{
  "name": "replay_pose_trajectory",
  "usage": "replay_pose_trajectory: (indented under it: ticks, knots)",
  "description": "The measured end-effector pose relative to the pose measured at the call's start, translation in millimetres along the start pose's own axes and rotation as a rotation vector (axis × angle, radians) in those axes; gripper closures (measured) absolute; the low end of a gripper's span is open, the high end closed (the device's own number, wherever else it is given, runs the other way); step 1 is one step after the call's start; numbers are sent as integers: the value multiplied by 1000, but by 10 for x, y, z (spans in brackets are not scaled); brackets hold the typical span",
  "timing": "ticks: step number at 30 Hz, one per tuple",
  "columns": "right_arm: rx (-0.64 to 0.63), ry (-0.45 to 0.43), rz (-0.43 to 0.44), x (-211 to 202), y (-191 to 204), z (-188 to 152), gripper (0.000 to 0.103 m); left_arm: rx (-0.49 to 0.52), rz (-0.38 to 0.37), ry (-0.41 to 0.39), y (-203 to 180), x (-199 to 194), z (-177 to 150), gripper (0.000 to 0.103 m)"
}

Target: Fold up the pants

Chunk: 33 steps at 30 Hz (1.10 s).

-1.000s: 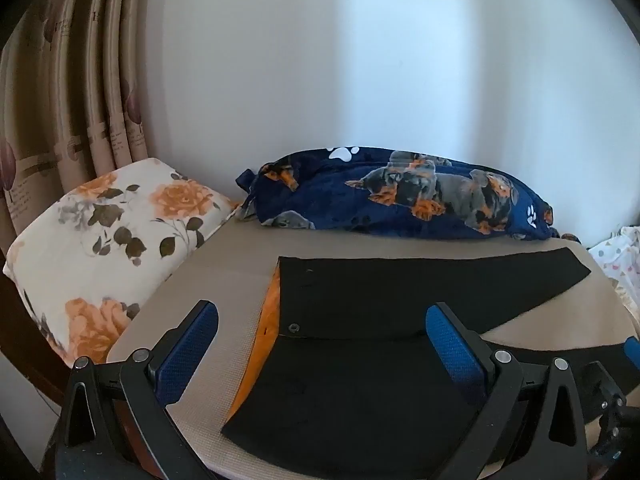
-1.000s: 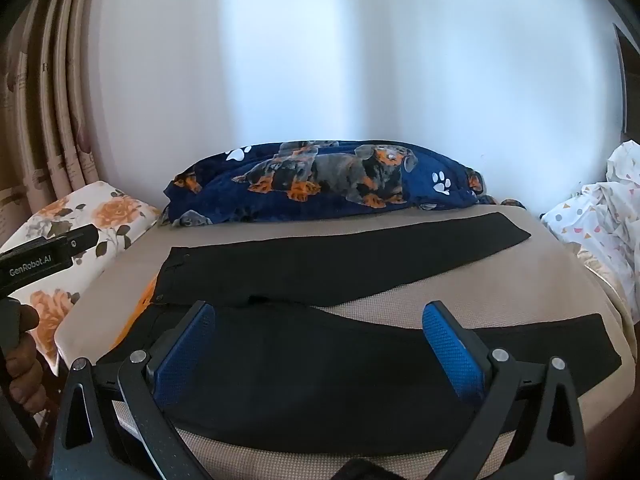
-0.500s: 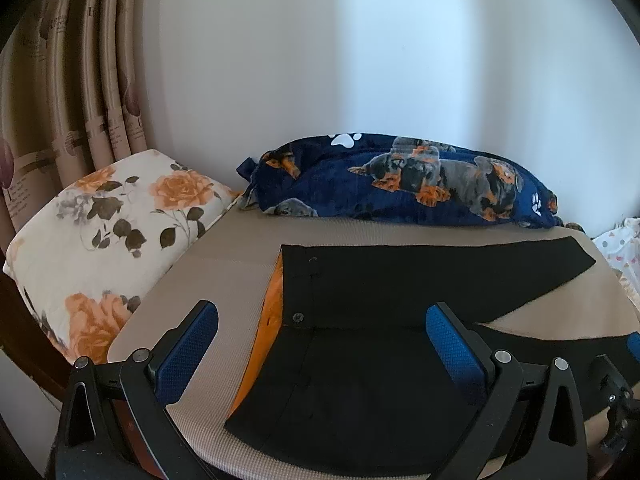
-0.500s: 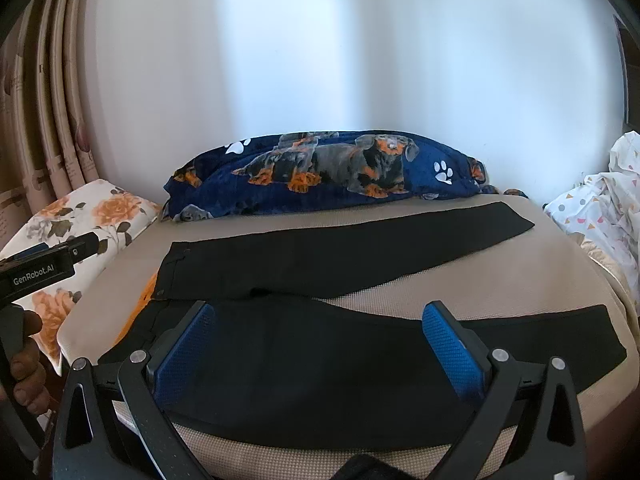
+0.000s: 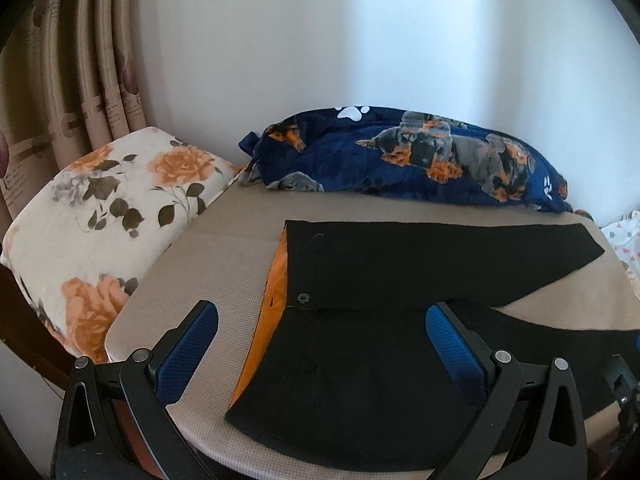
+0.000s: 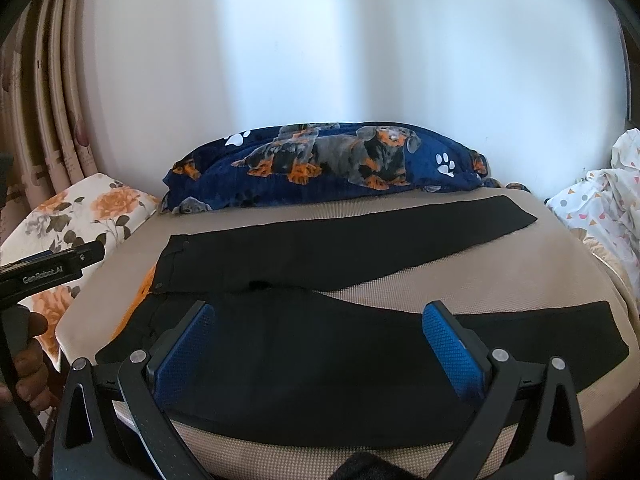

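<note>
Black pants [image 5: 400, 276] lie flat on a beige padded surface [image 5: 224, 256], waist at the left with orange lining [image 5: 276, 292] showing, both legs spread out to the right. They also show in the right wrist view [image 6: 320, 252]. My left gripper [image 5: 320, 344] is open and empty, hovering above the waist end near the front edge. My right gripper [image 6: 318, 344] is open and empty, above the near leg [image 6: 520, 332]. The left gripper's body [image 6: 44, 272] shows at the left of the right wrist view.
A floral pillow [image 5: 96, 216] lies at the left, beside curtains [image 5: 72, 80]. A blue dog-print blanket [image 5: 408, 156] lies along the back by the white wall. A white patterned cloth [image 6: 600, 200] lies at the right.
Both grippers have risen and tilted slightly, so the pants sit a bit lower in view. The pants have not moved. Both grippers stay open.
</note>
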State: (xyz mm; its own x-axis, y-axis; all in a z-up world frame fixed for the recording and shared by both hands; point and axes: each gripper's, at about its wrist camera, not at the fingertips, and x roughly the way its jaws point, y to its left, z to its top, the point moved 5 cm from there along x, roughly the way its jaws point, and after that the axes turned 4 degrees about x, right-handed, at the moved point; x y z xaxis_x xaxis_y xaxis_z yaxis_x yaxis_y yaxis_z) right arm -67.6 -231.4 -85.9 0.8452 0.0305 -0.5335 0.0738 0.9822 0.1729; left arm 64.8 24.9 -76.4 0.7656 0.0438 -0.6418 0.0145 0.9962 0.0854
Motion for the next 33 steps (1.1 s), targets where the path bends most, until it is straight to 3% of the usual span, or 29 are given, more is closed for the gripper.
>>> replay_pose_trajectory:
  ticks: [8, 13, 15, 19, 26, 30, 33]
  knots:
    - [4, 37, -10, 103, -15, -101, 0, 44, -3, 13, 3, 187, -2, 0]
    - [-1, 64, -13, 155, -1, -67, 0, 73, -72, 11, 34, 334, 26, 0]
    - [-3, 73, -13, 179, 9, -64, 0, 95, -146, 11, 81, 416, 35, 0]
    - [-3, 94, -18, 239, 16, -48, 0, 97, -140, 44, 301, 683, 60, 0]
    - [-1, 159, -30, 481, -1, -88, 0, 111, -216, 176, 625, 1496, 130, 2]
    - [-6, 189, -48, 633, -23, -126, 0, 72, -324, 226, 733, 1953, 222, 19]
    - [-5, 214, -61, 736, -41, -159, 0, 24, -379, 240, 833, 2252, 318, 21]
